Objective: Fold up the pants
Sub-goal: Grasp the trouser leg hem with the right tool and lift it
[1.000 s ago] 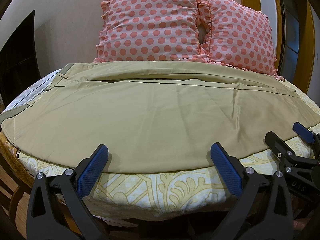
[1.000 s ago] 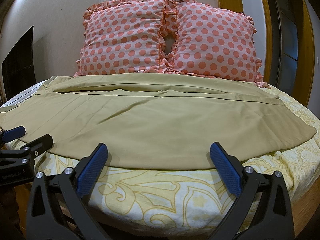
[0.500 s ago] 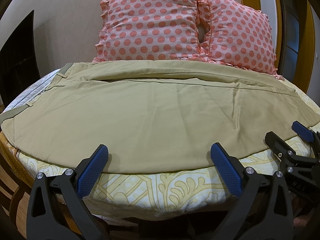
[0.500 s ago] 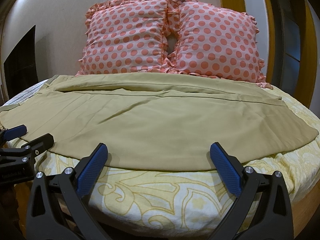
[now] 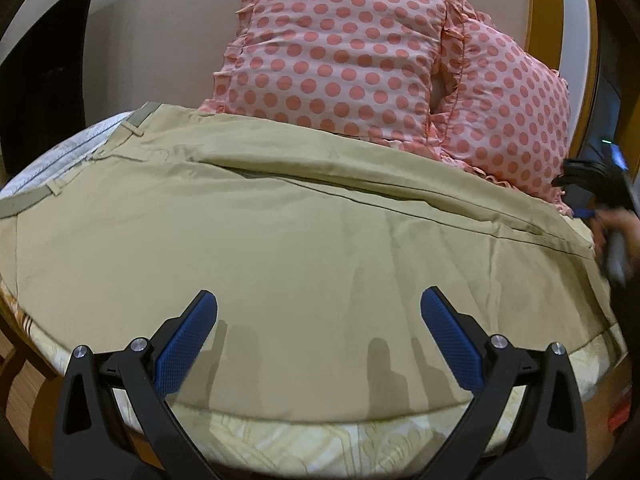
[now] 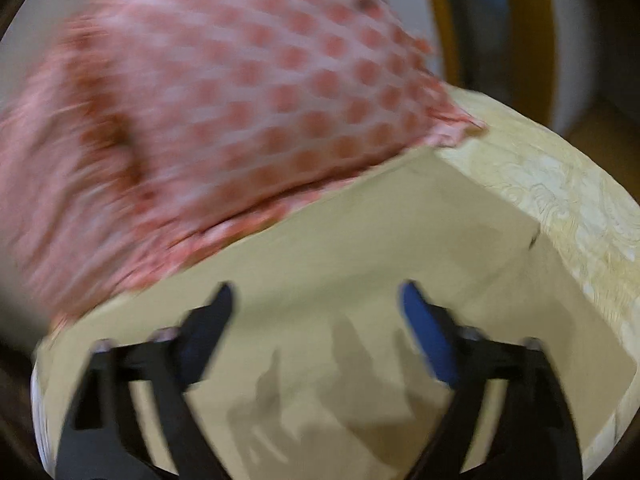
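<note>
Khaki pants point(image 5: 280, 240) lie spread flat across the bed, waistband with belt loops at the left, leg ends at the right. My left gripper point(image 5: 318, 316) is open and empty, hovering over the pants' near part. My right gripper point(image 6: 316, 312) is open and empty above the leg end of the pants point(image 6: 360, 280), close to the pillows; this view is motion-blurred. The right gripper also shows, blurred, at the right edge of the left wrist view point(image 5: 592, 200).
Two pink polka-dot pillows point(image 5: 340, 52) lean on the wall behind the pants and fill the upper left of the right wrist view point(image 6: 220, 100). The yellow patterned bedsheet point(image 5: 320, 440) shows along the near bed edge and at the right point(image 6: 560, 192).
Both grippers moved forward from the near bed edge to over the pants. The right gripper swung far right and toward the pillows, to the leg end. Both stayed open.
</note>
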The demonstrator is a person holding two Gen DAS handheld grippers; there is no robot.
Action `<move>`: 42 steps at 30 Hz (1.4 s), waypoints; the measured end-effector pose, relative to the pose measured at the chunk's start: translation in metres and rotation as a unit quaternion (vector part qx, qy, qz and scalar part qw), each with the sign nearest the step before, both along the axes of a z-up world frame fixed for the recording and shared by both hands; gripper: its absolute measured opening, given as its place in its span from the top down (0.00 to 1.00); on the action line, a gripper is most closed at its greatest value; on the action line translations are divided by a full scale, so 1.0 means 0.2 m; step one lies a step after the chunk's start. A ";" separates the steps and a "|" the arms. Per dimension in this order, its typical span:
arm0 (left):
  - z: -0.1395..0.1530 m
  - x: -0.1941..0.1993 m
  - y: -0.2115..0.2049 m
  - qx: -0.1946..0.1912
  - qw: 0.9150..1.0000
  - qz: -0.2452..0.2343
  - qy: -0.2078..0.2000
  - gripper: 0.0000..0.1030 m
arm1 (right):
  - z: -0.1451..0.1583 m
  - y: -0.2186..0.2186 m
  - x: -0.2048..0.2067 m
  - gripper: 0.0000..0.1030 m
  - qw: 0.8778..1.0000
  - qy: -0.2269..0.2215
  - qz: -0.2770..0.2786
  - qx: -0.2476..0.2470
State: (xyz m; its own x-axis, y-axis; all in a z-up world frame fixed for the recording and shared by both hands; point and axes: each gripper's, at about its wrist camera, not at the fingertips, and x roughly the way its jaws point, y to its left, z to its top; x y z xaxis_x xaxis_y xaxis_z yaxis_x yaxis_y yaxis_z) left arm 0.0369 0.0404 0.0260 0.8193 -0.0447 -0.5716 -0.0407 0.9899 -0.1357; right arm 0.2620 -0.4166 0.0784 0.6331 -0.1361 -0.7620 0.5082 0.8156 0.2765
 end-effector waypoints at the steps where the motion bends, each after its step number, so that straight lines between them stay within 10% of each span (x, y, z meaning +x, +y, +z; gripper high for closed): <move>1: 0.00 0.02 -0.01 0.009 1.000 -0.002 -0.004 0.01 | -0.03 -0.04 0.09 0.38 1.000 0.014 -0.018 -0.004; 10: 0.05 0.09 -0.06 0.061 0.997 -0.040 -0.036 0.01 | -0.25 -0.21 0.54 0.39 0.991 0.076 -0.105 -0.028; 18: 0.01 0.11 0.00 0.040 0.998 -0.034 -0.021 0.01 | -0.34 -0.35 0.35 0.96 0.997 -0.003 -0.082 -0.008; 25: 0.04 0.05 0.12 0.005 1.000 0.001 -0.029 0.01 | -0.19 -0.40 -0.45 0.97 0.980 -0.182 -0.010 0.079; 30: 0.09 0.04 0.20 -0.016 0.999 0.023 -0.030 0.01 | -0.30 -0.23 -1.05 0.97 0.971 -0.178 -0.015 0.156; 38: 0.25 0.10 0.31 0.002 0.998 0.050 -0.046 0.01 | -0.46 -0.23 -1.18 0.63 0.959 -0.152 -0.028 0.240; 42: 0.31 0.18 0.36 0.023 0.997 0.051 -0.052 0.01 | -0.47 -0.26 -1.10 0.63 0.956 -0.148 -0.047 0.248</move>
State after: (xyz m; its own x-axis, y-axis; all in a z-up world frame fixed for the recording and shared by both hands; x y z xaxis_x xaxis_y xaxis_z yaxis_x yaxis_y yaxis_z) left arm 0.0720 0.1125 0.0879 0.8736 0.0661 -0.4822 -0.1295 0.9866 -0.0993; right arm 0.0421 -0.4682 -0.0148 0.8337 0.1282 -0.5371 0.4125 0.5019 0.7602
